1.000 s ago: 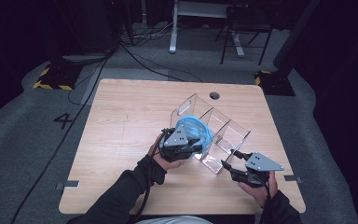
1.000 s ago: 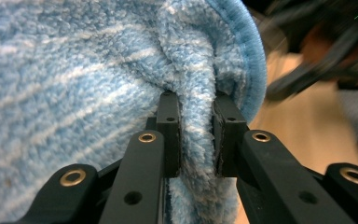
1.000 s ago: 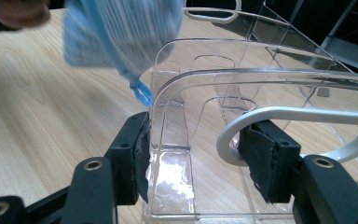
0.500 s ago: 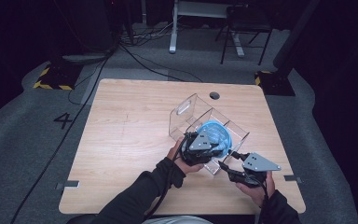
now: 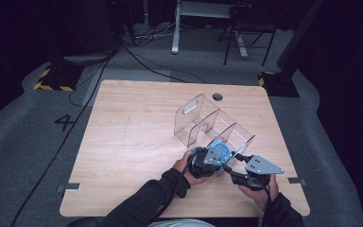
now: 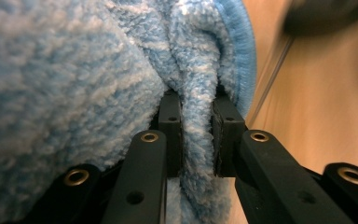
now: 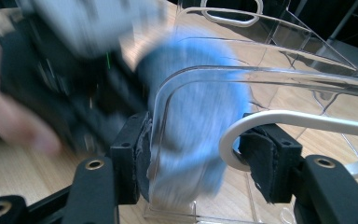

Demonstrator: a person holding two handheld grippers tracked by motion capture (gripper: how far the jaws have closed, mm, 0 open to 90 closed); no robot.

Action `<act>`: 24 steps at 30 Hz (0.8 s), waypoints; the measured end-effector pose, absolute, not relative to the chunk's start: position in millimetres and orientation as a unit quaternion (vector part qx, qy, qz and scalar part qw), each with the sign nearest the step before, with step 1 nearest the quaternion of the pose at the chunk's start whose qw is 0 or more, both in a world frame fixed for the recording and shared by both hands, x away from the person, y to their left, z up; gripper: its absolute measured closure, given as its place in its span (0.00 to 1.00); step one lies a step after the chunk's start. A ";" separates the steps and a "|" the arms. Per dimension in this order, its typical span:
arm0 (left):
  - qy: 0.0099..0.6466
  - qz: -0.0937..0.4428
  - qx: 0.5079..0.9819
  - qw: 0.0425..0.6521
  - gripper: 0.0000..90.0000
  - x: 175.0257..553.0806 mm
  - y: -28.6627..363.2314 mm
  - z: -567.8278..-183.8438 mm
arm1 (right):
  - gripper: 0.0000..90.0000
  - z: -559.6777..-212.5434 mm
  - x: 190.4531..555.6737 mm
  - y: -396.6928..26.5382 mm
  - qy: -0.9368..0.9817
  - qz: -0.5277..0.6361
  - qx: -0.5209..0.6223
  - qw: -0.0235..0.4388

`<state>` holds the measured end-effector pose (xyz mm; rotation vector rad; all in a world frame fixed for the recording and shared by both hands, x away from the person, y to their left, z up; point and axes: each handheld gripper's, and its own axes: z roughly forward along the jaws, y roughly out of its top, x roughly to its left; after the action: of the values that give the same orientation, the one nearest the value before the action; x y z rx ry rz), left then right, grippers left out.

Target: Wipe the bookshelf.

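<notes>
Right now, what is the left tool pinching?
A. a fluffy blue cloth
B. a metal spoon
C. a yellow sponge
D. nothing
A: the left tool has its jaws shut on a fold of the fluffy blue cloth.

Wooden table seen from above, grey carpet around. Clear acrylic divider rack set right of table centre, angled. Blue cloth held by left gripper at rack's near end compartment. Right gripper placed just beside, at rack's near corner. Black sleeves entered from bottom edge.
</notes>
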<state>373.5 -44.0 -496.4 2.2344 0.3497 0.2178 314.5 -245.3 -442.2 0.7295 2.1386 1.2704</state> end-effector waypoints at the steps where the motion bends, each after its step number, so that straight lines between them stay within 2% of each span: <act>1: 0.141 0.081 0.892 0.422 0.87 374.7 -43.3 -495.6 | 0.50 -442.2 314.3 -245.2 0.795 0.470 0.271 0.272; 4: 0.136 0.082 0.895 0.417 0.86 373.9 -43.6 -492.9 | 0.50 -441.7 314.5 -244.5 0.796 0.468 0.270 0.275; 8: 0.135 0.075 0.882 0.445 0.86 375.8 -41.1 -486.6 | 0.50 -441.2 314.3 -244.7 0.796 0.467 0.272 0.272; 15: 0.123 0.089 0.848 0.508 0.86 377.1 -34.5 -446.1 | 0.50 -440.9 312.7 -242.0 0.797 0.466 0.273 0.270; 24: 0.123 0.098 0.838 0.522 0.86 386.2 -45.1 -431.1 | 0.49 -440.3 311.4 -241.0 0.797 0.463 0.277 0.270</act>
<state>386.2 -45.1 -431.1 2.0074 0.2944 0.2353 311.4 -241.0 -440.3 0.7457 2.1487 1.2478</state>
